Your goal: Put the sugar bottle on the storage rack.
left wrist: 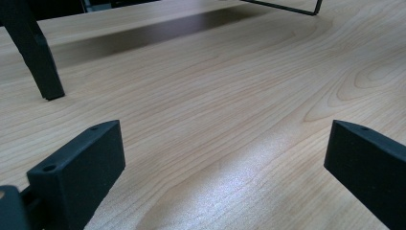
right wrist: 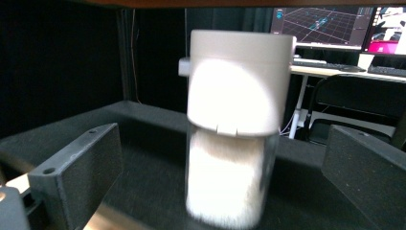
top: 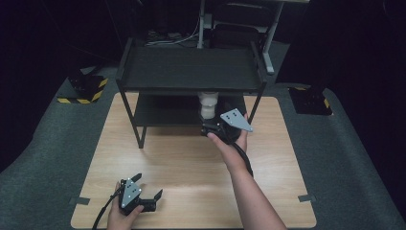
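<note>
The black two-tier shelf [top: 191, 72] stands at the far side of the wooden table [top: 191, 191]. On its lower tier stands a clear jar [right wrist: 230, 187] of white powder with a tall white lid [right wrist: 239, 81], upright between the right gripper [right wrist: 222, 177] jaws, which are spread wide and clear of it. Closing off-centre could tip the jar (it looks top-heavy) or knock it against the upper tier. The left gripper [top: 146, 189] rests spread near the table's front edge, pinching nothing.

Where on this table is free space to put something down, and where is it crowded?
Free: the bare table between the left gripper and the shelf rack, and the rack's top tier. Crowded: the lower tier's right part, where the white jar stands between the open right gripper's jaws.
</note>
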The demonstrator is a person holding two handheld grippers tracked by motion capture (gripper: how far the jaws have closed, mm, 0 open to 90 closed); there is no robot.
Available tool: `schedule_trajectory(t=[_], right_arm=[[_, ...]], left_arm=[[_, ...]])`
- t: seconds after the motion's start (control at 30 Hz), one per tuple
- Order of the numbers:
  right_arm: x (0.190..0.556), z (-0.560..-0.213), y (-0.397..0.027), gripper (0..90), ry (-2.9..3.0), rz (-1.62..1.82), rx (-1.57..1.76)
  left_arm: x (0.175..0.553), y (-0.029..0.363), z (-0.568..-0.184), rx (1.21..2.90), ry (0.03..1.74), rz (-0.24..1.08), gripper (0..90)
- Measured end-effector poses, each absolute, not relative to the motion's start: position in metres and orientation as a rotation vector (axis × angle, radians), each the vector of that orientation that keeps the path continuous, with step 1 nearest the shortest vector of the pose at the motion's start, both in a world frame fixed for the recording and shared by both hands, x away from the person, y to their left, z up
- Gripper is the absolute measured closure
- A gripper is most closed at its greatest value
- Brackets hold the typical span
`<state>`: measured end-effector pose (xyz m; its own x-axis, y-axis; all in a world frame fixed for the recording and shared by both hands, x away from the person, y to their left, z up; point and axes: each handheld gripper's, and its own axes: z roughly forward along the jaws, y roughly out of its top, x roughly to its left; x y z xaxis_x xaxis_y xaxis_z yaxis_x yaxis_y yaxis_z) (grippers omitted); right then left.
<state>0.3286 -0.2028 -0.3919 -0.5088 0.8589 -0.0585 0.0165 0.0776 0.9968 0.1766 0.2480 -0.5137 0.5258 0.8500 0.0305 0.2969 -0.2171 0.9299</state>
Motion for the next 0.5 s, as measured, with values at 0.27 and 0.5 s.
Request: schedule_trajectory(t=[0.27, 0.5], right_arm=[[0.299, -0.405, -0.226, 0.1, 1.654, 1.537, 0.842], [0.275, -0.421, -0.245, 0.1, 1.668, 1.555, 0.805]], left_arm=[[0.177, 0.248, -0.513, 1.770, 0.960, 0.696, 0.5], [0.176, 0.248, -0.514, 1.767, 0.962, 0.697, 0.5]])
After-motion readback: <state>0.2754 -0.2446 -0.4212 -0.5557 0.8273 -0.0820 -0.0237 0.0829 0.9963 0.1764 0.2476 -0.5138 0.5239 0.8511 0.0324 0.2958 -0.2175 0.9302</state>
